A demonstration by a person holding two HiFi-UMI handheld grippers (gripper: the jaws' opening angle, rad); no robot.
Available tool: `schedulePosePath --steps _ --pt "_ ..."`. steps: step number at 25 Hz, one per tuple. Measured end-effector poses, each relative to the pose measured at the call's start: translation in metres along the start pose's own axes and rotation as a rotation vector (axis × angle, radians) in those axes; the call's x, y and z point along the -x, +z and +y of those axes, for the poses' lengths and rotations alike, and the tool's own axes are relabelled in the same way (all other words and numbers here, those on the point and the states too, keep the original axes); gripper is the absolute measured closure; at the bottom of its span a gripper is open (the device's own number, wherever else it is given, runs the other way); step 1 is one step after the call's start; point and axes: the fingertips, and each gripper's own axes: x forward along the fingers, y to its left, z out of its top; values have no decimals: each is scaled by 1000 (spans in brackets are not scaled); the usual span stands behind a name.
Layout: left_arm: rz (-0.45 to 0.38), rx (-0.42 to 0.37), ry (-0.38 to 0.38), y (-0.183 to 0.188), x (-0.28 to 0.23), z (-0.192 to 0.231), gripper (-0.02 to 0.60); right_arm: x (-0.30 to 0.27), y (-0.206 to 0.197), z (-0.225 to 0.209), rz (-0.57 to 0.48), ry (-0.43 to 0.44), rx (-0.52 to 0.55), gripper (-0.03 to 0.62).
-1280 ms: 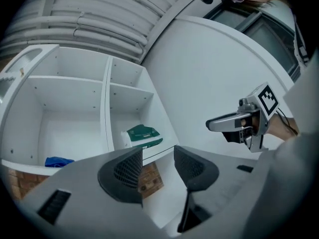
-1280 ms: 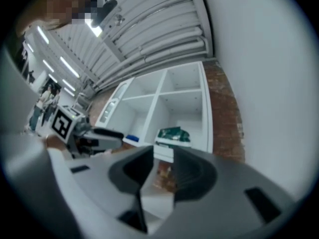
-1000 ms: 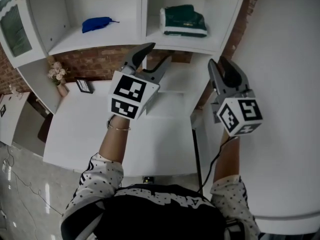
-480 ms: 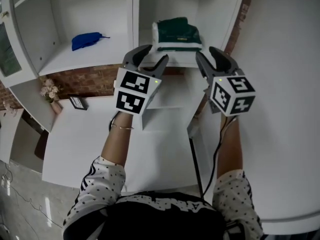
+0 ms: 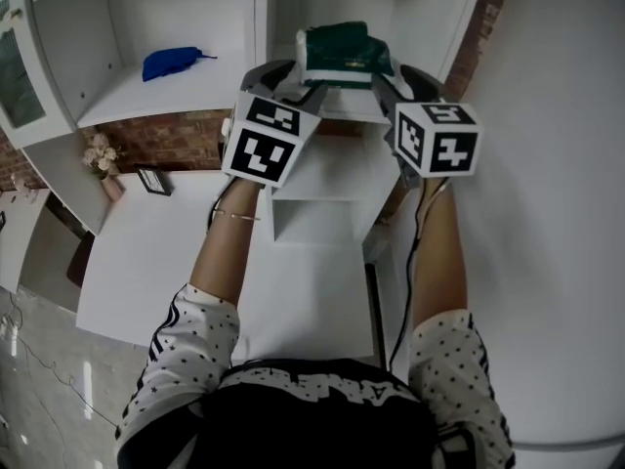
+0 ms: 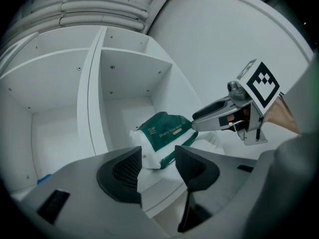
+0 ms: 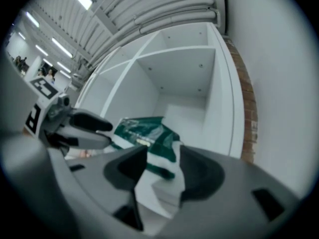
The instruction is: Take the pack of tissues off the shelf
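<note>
The pack of tissues, green and white, lies in the right-hand compartment of the white shelf. My left gripper is open at the pack's front left corner. My right gripper is at its front right corner and its jaws are opening. In the left gripper view the pack lies just past the left gripper, with the right gripper reaching in beside it. In the right gripper view the pack shows beyond the right gripper. No pad presses on the pack.
A blue cloth-like thing lies in the left compartment. Below the shelf are a brick wall, a white table with a small picture frame and flowers, and a white stand.
Both grippers have moved up and forward from over the table to the shelf, and now flank the pack's front. The right jaws have widened.
</note>
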Motion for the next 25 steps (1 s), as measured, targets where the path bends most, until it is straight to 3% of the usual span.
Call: schedulePosePath --steps 6,14,18,20,25 --pt "40 23 11 -1 -11 1 353 -20 -1 -2 25 20 -55 390" --pt "77 -18 60 -2 -20 0 354 -25 -6 0 30 8 -54 393" --pt "76 -20 94 -2 -21 6 425 -23 -9 -4 35 -1 -54 464" --pt "74 -14 107 -2 -21 8 453 -20 -9 -7 29 -3 -57 531" --pt "56 -22 148 0 -16 8 499 -16 -9 -6 16 -2 -49 549"
